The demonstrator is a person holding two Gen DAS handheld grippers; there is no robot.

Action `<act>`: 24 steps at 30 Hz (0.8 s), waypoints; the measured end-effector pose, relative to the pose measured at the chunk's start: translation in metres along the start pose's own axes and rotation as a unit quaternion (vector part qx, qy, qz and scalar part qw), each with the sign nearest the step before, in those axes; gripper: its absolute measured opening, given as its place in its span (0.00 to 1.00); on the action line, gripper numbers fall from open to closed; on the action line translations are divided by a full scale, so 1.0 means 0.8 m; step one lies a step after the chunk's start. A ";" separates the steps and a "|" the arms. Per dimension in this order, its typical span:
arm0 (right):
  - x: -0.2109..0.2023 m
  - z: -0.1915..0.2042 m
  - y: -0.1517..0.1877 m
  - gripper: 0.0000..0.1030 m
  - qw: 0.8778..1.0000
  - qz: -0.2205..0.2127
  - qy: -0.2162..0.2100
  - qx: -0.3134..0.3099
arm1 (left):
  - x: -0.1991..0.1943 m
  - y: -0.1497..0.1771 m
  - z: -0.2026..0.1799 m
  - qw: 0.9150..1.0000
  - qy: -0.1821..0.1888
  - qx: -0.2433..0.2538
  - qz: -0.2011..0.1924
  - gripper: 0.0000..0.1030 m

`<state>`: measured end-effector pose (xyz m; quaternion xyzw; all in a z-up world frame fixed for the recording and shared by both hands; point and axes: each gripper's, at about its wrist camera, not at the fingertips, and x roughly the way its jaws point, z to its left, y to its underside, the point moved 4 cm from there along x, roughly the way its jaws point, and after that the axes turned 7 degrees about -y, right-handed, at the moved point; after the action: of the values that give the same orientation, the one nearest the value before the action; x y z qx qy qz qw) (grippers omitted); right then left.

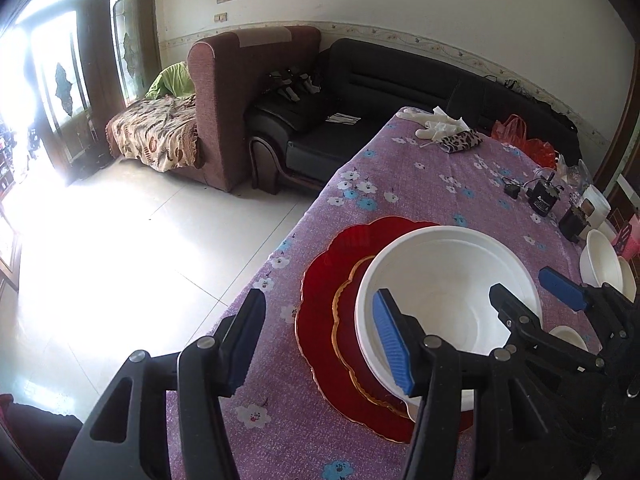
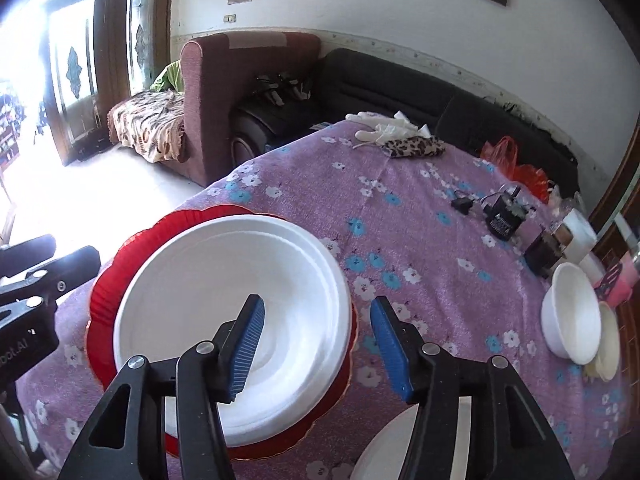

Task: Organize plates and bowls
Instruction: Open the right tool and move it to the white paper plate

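Note:
A large white foam bowl (image 1: 444, 280) (image 2: 224, 300) sits on a smaller red plate with a gold rim (image 1: 348, 320), which lies on a big red scalloped plate (image 1: 320, 292) (image 2: 104, 292) near the table's left edge. My left gripper (image 1: 320, 332) is open and empty, its right finger over the bowl's near rim. My right gripper (image 2: 316, 344) is open and empty, its jaws standing astride the bowl's right rim; it also shows in the left wrist view (image 1: 528, 292). Two small white bowls (image 2: 572, 312) (image 1: 600, 264) lie at the right. A white plate edge (image 2: 384, 448) shows at the bottom.
The table has a purple floral cloth (image 2: 420, 240). On it lie white gloves (image 2: 380, 126), a leopard pouch (image 2: 416, 146), black adapters (image 2: 500, 216), cups and a pink basket (image 2: 620, 276). Sofas (image 1: 360, 92) and open floor (image 1: 120, 260) lie left and behind.

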<state>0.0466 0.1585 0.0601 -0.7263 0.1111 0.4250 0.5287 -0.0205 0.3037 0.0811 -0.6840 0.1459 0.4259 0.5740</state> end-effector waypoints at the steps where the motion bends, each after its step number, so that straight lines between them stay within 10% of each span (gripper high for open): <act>1: -0.003 0.000 -0.001 0.58 1.000 -0.006 0.006 -0.006 | -0.002 0.001 0.000 1.000 0.005 -0.002 0.000 0.54; 11: -0.083 -0.070 0.007 0.64 0.994 -0.066 -0.031 0.079 | -0.040 0.013 -0.024 0.998 0.068 0.002 -0.019 0.62; 24: -0.104 -0.256 0.152 0.66 0.966 -0.012 -0.023 0.259 | -0.073 0.070 -0.169 0.981 0.162 0.104 0.001 0.63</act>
<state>0.0237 -0.0929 0.0561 -0.5557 0.1966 0.3924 0.7061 -0.0376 0.1470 0.0850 -0.6804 0.2812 0.2920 0.6105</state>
